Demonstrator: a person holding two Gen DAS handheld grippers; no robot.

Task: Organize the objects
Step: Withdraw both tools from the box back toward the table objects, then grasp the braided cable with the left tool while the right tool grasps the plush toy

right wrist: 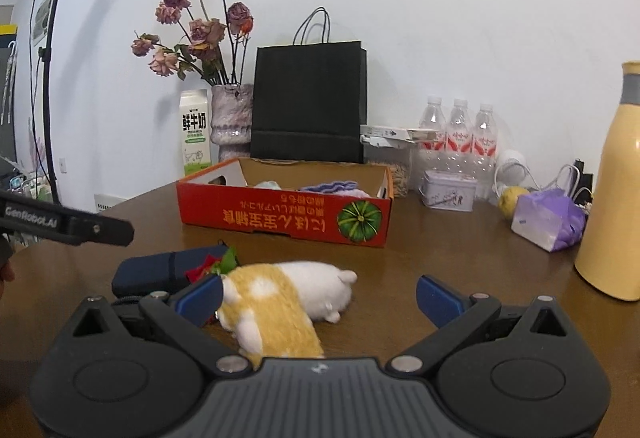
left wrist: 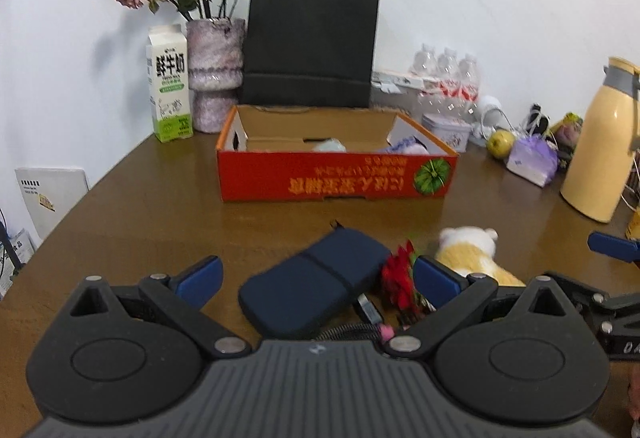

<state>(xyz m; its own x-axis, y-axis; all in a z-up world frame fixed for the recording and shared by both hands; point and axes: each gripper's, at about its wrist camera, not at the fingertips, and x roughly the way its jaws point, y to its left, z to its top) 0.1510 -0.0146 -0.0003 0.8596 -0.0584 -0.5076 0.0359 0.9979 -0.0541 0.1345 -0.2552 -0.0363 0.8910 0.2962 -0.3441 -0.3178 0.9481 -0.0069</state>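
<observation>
A dark blue zip pouch lies on the brown table between the fingers of my left gripper, which is open. A red artificial flower lies at its right edge, beside a yellow and white plush toy. In the right wrist view the plush toy lies between the spread fingers of my right gripper, open, with the pouch and flower to its left. The orange cardboard box stands behind, holding a pale blue thing and a purple cloth.
Along the wall stand a milk carton, a vase of dried roses, a black paper bag, water bottles and a tin. A yellow flask, a purple packet and a lemon occupy the right.
</observation>
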